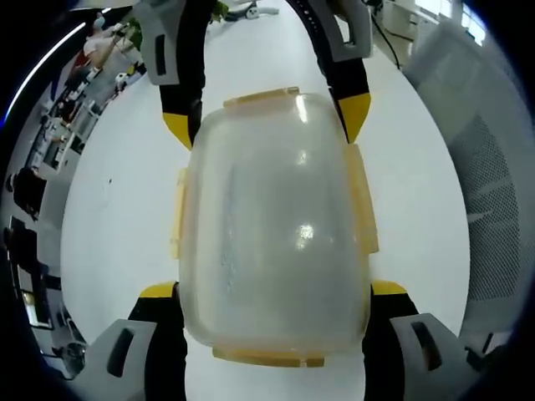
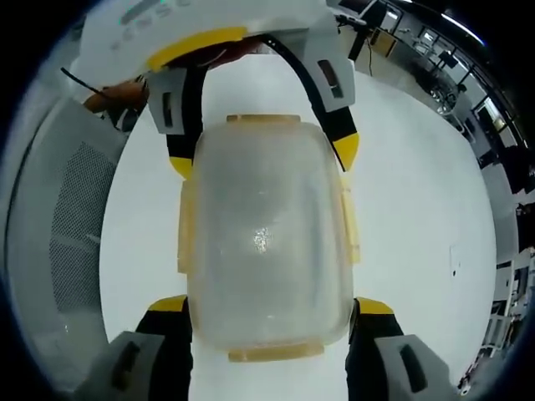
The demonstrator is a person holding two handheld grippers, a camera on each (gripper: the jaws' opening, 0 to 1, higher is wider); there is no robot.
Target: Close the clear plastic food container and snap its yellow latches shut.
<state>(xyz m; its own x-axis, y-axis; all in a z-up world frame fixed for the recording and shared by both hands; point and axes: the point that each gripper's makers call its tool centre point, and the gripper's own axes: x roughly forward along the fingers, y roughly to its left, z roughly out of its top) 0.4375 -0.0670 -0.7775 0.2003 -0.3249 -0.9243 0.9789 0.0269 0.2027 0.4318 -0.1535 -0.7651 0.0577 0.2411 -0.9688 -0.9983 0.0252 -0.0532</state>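
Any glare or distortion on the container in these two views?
Left gripper view: a bright glare spot sits on the clear container near its middle, and fisheye bulges its sides; the white table is evenly lit with little shadow. Right gripper view: a smaller speckled highlight on the container, the same barrel bulge, and the background benches curve along the rim.

The container sits on the table between the two grippers, which face each other across it. In the left gripper view, the left gripper straddles its near end and the right gripper its far end. In the right gripper view, the right gripper brackets the near end, the left gripper the far end. Latches line the container's sides and ends.
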